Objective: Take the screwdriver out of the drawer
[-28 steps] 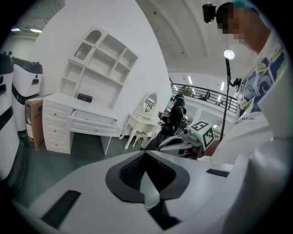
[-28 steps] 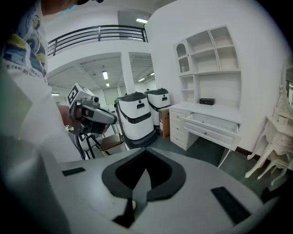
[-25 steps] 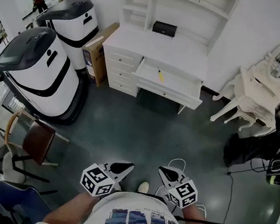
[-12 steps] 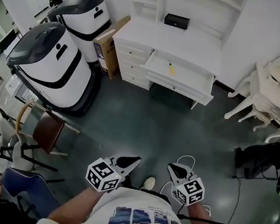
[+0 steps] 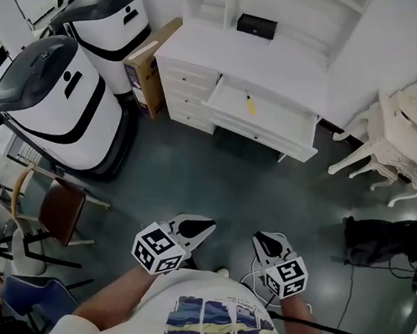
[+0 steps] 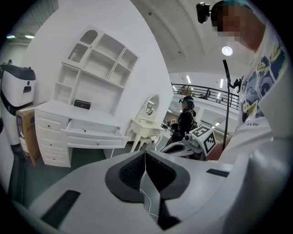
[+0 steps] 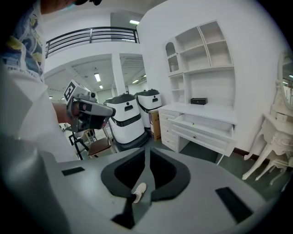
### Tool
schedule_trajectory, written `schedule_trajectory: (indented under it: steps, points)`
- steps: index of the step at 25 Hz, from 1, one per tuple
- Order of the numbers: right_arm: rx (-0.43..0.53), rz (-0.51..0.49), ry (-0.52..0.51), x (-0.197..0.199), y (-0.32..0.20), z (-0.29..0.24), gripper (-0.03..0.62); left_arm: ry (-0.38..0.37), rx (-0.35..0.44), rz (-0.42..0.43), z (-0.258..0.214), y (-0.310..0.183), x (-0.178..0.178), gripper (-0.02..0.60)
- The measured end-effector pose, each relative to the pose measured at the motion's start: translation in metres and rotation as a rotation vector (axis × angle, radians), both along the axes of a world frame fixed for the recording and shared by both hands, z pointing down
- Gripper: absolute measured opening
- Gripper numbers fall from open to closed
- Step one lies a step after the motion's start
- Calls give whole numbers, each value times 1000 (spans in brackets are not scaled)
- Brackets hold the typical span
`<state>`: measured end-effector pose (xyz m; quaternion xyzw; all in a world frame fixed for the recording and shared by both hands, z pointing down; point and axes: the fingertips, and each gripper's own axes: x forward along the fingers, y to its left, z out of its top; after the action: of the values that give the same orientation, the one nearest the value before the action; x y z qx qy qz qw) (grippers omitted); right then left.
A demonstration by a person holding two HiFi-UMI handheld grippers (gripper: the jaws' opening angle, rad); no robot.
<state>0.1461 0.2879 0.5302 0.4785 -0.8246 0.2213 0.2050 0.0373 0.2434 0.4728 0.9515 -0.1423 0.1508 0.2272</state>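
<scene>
A yellow screwdriver [image 5: 250, 104] lies in the open drawer [image 5: 265, 129] of a white desk across the dark floor. It shows as a small yellow speck in the left gripper view [image 6: 85, 131] and in the right gripper view [image 7: 192, 123]. Both grippers are held low in front of the person, far from the desk. My left gripper [image 5: 206, 227] points toward the drawer with its jaws shut and nothing between them [image 6: 145, 153]. My right gripper [image 5: 259, 240] also holds nothing; its jaws [image 7: 147, 151] are just starting to open, with the tips still close together.
Two big white-and-black machines [image 5: 51, 100] [image 5: 110, 16] stand left of the desk, with a cardboard box [image 5: 149, 66] between them and the desk. A brown chair [image 5: 58, 209] is at lower left. A white dressing table [image 5: 391, 138] and a black bag with cables [image 5: 387, 239] are at the right.
The person has stepped across the floor toward the desk, and both grippers have moved forward with the step. Their jaws look the same.
</scene>
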Motion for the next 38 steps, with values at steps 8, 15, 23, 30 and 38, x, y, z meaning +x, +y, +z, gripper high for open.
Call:
schedule_trajectory:
  steps: [8, 15, 23, 30, 38]
  points:
    - [14, 46, 69, -28, -127, -16, 41, 40, 43, 94, -11, -115, -28, 14]
    - [-2, 68, 116, -45, -208, -12, 41, 20, 22, 91, 3, -186, -72, 15]
    - [-23, 66, 179, -8, -293, 11, 41, 30, 24, 6, 4, -246, -79, 15]
    - [-57, 24, 192, 38, -395, 55, 43, -12, 20, -136, 7, -319, -78, 15]
    - [-166, -31, 209, 98, -501, 125, 115, -57, -2, -244, -4, -392, -39, 14]
